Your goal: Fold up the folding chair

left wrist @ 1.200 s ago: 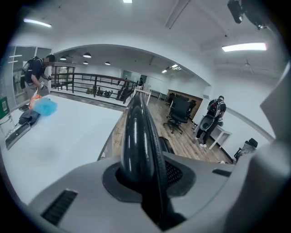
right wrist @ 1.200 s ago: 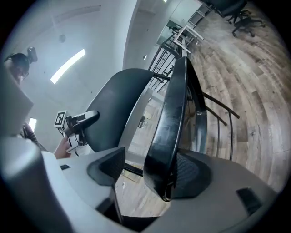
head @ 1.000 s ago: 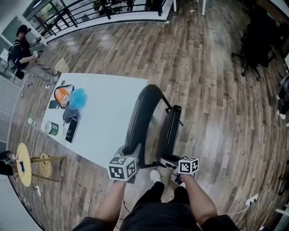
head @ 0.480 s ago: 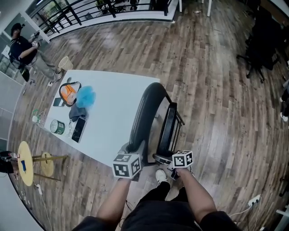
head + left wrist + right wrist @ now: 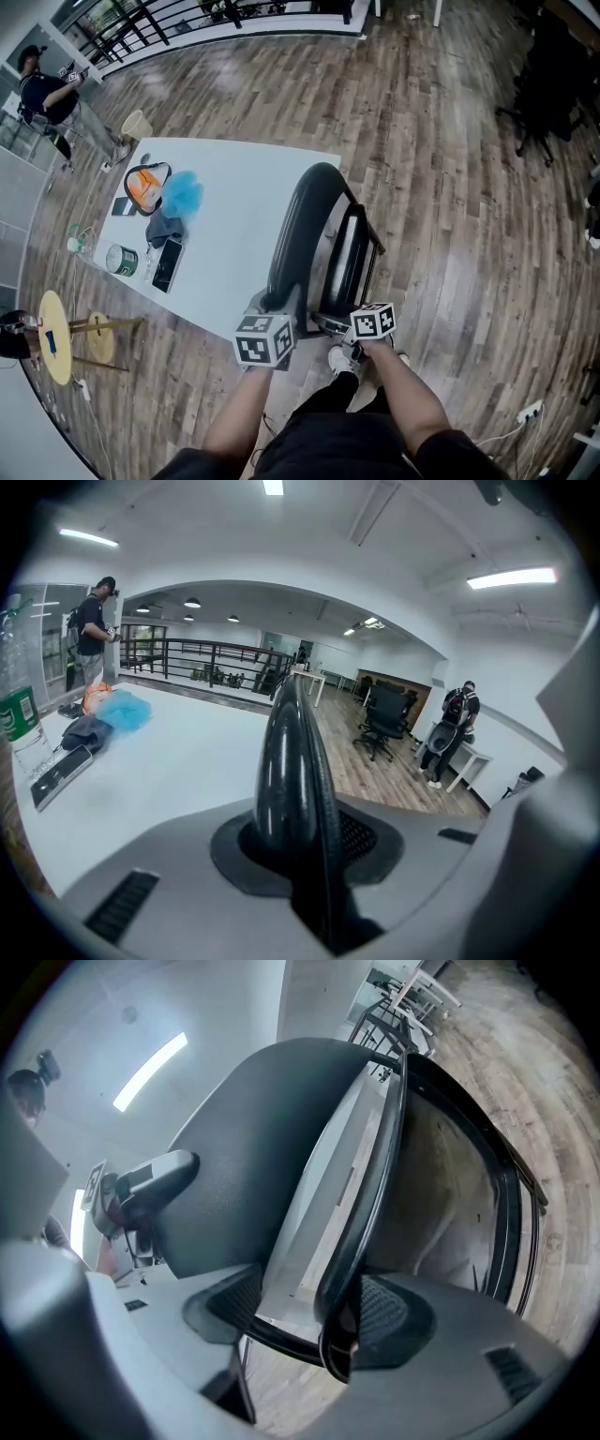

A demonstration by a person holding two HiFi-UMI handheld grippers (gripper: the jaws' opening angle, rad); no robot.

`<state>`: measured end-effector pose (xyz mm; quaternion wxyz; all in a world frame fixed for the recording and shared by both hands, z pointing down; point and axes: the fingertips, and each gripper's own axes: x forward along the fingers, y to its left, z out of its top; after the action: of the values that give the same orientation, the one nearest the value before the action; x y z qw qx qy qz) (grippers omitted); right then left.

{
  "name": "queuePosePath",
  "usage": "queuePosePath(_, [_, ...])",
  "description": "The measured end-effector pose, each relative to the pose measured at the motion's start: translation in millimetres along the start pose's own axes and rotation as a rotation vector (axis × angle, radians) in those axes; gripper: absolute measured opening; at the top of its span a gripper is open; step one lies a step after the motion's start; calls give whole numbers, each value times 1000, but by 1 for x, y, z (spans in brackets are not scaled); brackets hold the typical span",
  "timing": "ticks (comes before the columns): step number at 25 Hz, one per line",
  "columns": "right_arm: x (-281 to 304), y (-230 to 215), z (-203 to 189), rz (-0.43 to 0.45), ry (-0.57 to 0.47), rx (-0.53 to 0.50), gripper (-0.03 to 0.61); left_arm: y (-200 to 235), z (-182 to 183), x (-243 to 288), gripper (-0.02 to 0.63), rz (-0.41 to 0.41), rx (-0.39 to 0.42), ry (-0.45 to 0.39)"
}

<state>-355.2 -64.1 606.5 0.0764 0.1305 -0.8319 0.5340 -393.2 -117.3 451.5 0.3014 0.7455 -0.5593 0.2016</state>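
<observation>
Jaws of the left gripper [image 5: 302, 855] sit nearly together, pinching the thin edge of the backrest [image 5: 286, 761] of the folding chair [image 5: 319, 234]; the dark shell rises straight up out of the pads. The right gripper [image 5: 309, 1321] has its jaws spread wide and closed across the edge of the seat [image 5: 375, 1194], whose black rim presses on the right-hand pad; a black frame tube [image 5: 281, 1342] crosses just below.

Seen from the head view, the chair stands on the plank floor [image 5: 441, 187] at the twelve o'clock of the person's feet; the seat is tipped up close to the backrest, at its three o'clock side, with a narrow gap between them. A white table [image 5: 234, 197] lies just beside the chair at its nine o'clock; at the table's far nine o'clock end lie a green can [image 5: 122, 260], a black phone [image 5: 167, 265], a dark cloth [image 5: 165, 230], a blue puff [image 5: 183, 194] and an orange bag [image 5: 147, 183]. A round yellow stool [image 5: 52, 337] stands at eight o'clock of the table; a person [image 5: 52, 98] stands at ten o'clock; a black office chair [image 5: 548, 84] is well apart at two o'clock.
</observation>
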Motion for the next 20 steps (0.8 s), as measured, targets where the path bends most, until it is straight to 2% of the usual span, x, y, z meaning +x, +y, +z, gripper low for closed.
queuePosePath(4, [2,-1,1,2,-8,1,295,1,0,0,80,-5,15,-3])
queuePosePath(8, [-2,-1,-1,-29,-18,-52,295,0,0,-3,83,-1,22,-8])
queuePosePath(11, [-17,-12,4,-128,-61,-62,296,7,-1,-18,158,70,121,-32])
queuePosePath(13, [-33,-18,9,-185,-96,-63,296,10,-4,-33,213,84,163,-42])
queuePosePath(17, [-84,-15,17,-308,-174,-133,296,7,-12,-67,221,89,158,-68])
queuePosePath(20, [-137,2,29,-432,-267,-255,282,-1,-5,-92,219,99,131,-156])
